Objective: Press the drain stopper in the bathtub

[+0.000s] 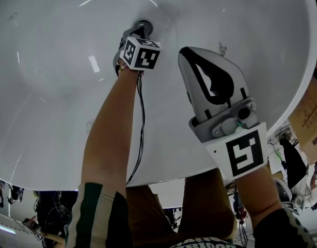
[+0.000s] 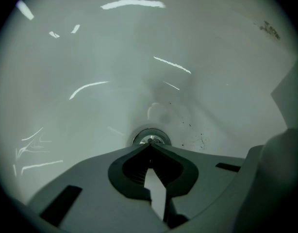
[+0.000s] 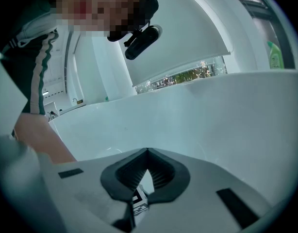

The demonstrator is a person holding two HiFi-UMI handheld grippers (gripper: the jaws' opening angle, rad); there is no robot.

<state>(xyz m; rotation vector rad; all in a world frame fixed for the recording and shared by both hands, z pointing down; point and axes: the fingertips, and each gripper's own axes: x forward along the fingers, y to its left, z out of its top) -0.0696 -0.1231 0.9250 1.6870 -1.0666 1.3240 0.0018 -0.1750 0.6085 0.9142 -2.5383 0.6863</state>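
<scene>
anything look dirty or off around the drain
Yes: in the left gripper view, dark specks dot the tub floor just right of the drain stopper, and a darker smudge sits high on the wall. Nothing looks cracked or askew.

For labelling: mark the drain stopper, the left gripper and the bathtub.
drain stopper [image 2: 153, 137], left gripper view, on its metal top.
left gripper [image 2: 150, 147], left gripper view, where its fingers' tips meet.
bathtub [image 1: 55, 87], head view, on bare white wall.
</scene>
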